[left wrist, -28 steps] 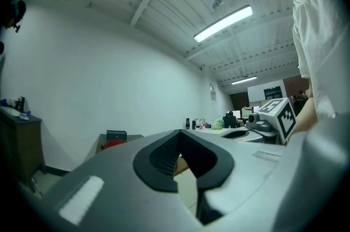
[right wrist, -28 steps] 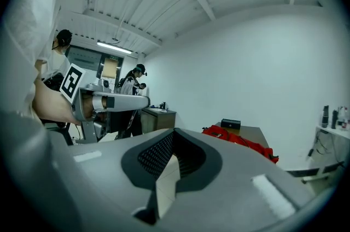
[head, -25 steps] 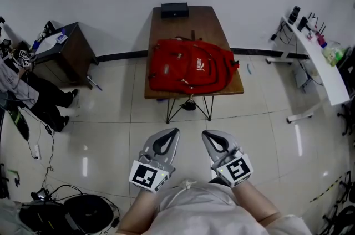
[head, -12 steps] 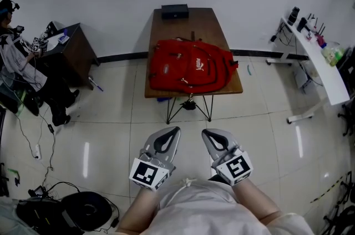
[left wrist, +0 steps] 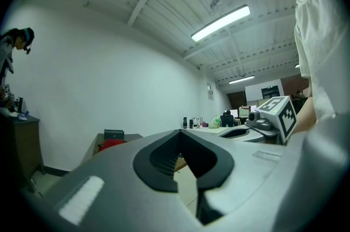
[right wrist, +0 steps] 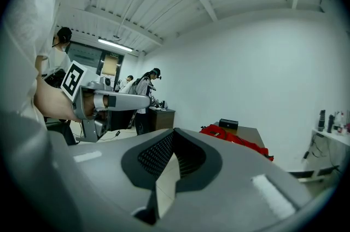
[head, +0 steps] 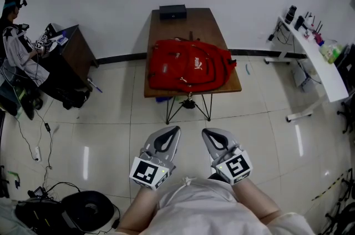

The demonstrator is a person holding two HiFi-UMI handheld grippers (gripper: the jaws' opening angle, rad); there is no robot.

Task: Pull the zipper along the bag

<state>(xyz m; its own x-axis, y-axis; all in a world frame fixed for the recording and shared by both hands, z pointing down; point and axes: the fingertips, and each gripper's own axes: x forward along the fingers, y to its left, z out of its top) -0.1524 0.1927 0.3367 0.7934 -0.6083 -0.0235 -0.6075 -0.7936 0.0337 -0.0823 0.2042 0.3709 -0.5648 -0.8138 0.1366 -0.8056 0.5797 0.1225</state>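
Note:
A red backpack (head: 188,71) lies flat on a brown wooden table (head: 188,26) across the room, its zippers running over the top panel. My left gripper (head: 173,129) and right gripper (head: 205,131) hang side by side close to my body, over the tiled floor and well short of the table. Both are shut with nothing between the jaws. The left gripper view looks past its closed tips (left wrist: 179,132) to the backpack (left wrist: 112,144), small and far off. In the right gripper view the tips (right wrist: 174,130) meet, with the backpack (right wrist: 235,139) beyond.
A black box (head: 172,11) sits at the table's far end by the wall. A dark side desk (head: 69,51) with a person (head: 16,56) stands at left. A white shelf desk (head: 313,56) runs along the right. Cables and a black round object (head: 83,209) lie at lower left.
The person at the left desk has drawn their legs in and shifted toward the far left. Both grippers and the backpack have not moved.

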